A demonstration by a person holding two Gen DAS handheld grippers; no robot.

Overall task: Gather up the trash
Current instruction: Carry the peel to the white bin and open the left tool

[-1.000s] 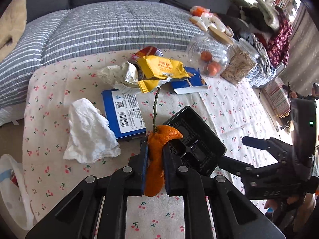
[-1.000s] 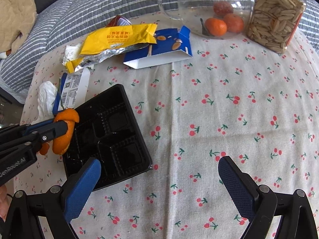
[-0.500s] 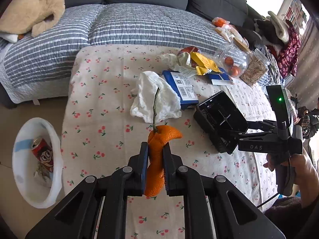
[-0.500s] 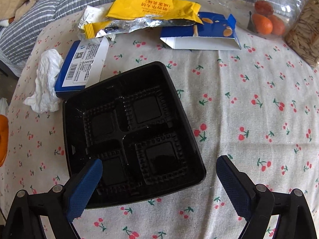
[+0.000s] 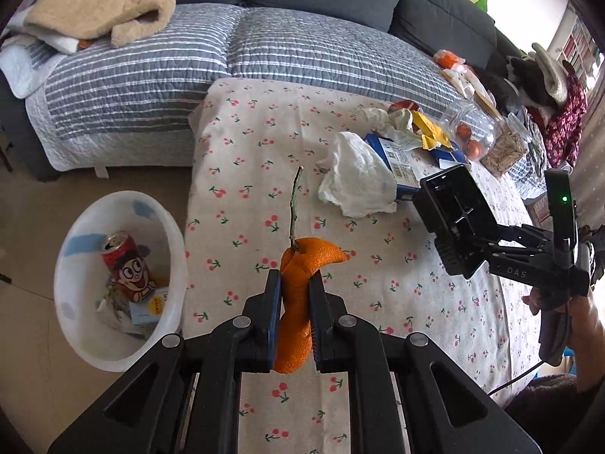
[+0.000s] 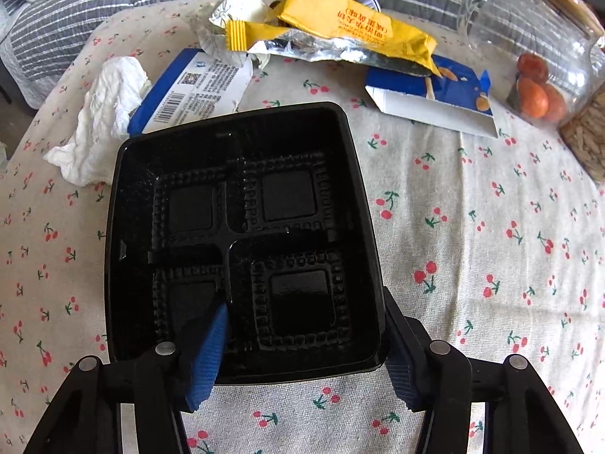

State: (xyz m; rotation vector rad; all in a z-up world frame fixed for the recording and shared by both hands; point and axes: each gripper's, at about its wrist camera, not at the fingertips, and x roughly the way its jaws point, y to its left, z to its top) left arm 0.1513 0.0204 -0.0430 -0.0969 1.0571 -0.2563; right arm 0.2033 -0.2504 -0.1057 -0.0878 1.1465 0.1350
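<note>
Orange peel [image 5: 295,304] with a thin stem sticking up, pinched upright between the narrow fingers of the left gripper [image 5: 295,302], held above the cherry-print tablecloth [image 5: 264,143] near the table's left edge. Below that edge, on the floor: a white bin [image 5: 172,234] with a red drink can [image 5: 126,268] and scraps of packaging inside.

Black plastic tray [image 6: 242,234] with four square wells, tilted, its near right corner sitting between the blue-padded fingers of the right gripper [image 6: 302,359]; jaws closing, left finger inside the tray over a near well, right finger outside the right wall. Whether the pads already press the wall cannot be told. In the left wrist view the same tray [image 5: 453,215] shows lifted on edge at the end of the right gripper [image 5: 469,246], with a hand [image 5: 544,299] on the handle at the table's right side.

Further back on the tablecloth, toward the sofa edge: crumpled white tissue [image 6: 102,113], just beside a blue box with a barcode label [image 6: 196,90], then a torn yellow foil wrapper [image 6: 340,30] lying over an opened blue carton [image 6: 435,94]. At the far right corner, a clear glass jar [image 6: 529,38] on its side holding small oranges [image 6: 533,98], touching a jar of seeds [image 6: 586,136].
</note>
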